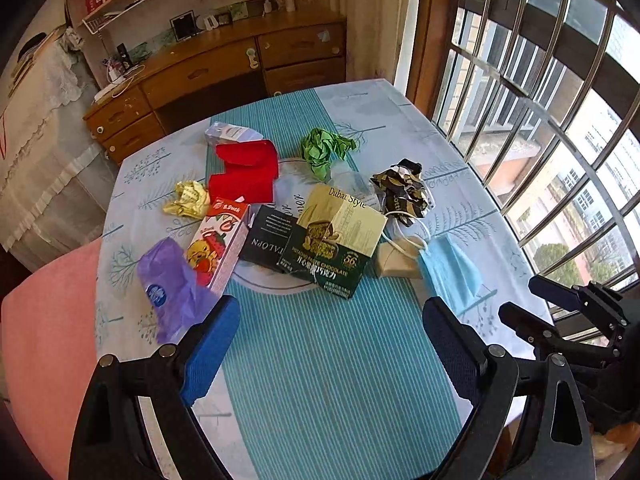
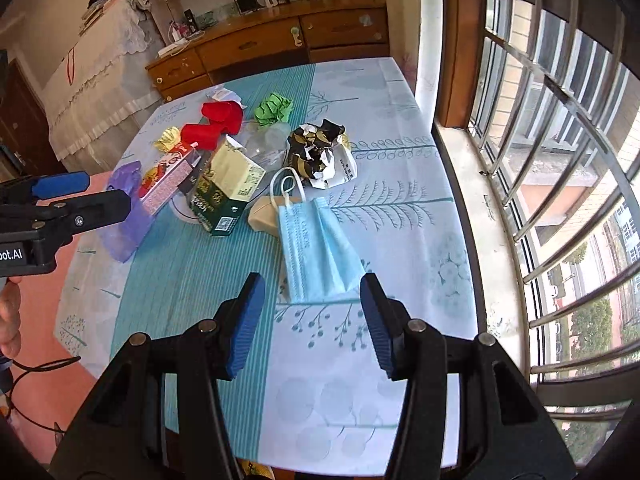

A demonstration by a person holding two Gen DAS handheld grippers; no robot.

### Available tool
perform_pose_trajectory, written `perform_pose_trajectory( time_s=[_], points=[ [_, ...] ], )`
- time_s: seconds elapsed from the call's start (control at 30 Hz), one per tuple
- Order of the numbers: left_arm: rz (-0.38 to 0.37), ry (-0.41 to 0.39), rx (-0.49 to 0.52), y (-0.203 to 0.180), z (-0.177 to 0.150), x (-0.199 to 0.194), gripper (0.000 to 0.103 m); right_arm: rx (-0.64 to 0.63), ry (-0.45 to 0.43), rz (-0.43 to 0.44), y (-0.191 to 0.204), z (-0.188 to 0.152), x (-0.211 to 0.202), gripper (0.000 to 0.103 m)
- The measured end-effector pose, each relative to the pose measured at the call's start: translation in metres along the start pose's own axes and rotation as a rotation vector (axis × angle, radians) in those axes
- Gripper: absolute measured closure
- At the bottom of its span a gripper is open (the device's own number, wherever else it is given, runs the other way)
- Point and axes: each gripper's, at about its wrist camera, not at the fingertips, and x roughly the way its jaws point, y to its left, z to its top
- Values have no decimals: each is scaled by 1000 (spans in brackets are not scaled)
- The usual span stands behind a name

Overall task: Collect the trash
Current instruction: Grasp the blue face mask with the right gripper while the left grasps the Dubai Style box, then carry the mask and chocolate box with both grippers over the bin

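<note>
Trash lies heaped on the table (image 1: 320, 368): a blue face mask (image 1: 448, 268) (image 2: 316, 248), a chocolate box (image 1: 332, 248) (image 2: 228, 188), a strawberry juice carton (image 1: 218, 244), a purple wrapper (image 1: 172, 284), red paper (image 1: 244, 172), a green paper ball (image 1: 324, 150) and a black-gold crumpled wrapper (image 1: 404, 192). My left gripper (image 1: 332, 306) hovers open over the teal stripe, short of the chocolate box, with nothing between its fingers. My right gripper (image 2: 312, 284) is open above the table, and the mask's near edge shows between its tips, untouched.
A barred window (image 1: 540, 120) runs along the right, close to the table edge. A wooden dresser (image 1: 240, 68) stands behind the table. A pink seat (image 1: 48, 340) sits at the left. A beige scrap (image 1: 396, 260) lies beside the mask. A person's hand (image 2: 10, 320) shows at the left.
</note>
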Motion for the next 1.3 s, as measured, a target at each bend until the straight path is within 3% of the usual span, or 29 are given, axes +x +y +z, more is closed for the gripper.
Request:
perform_pose_trajectory(
  time_s=[0.23, 0.43, 0.5, 0.63, 0.97, 1.3],
  points=[
    [-2, 93, 33, 1, 30, 90, 9, -121, 111, 42, -10, 24, 91, 57],
    [6, 141, 55, 6, 40, 126, 9, -136, 138, 123, -13, 26, 122, 61],
    [-10, 151, 62, 6, 43, 134, 9, -143, 145, 157, -12, 26, 124, 76],
    [-12, 180, 80, 5, 50, 151, 9, -143, 163, 190, -13, 26, 130, 89],
    [-33, 242, 46, 8, 56, 181, 14, -113, 178, 239, -24, 24, 131, 96],
    [10, 200, 30, 2, 47, 151, 22, -70, 142, 262, -22, 19, 105, 99]
  ],
)
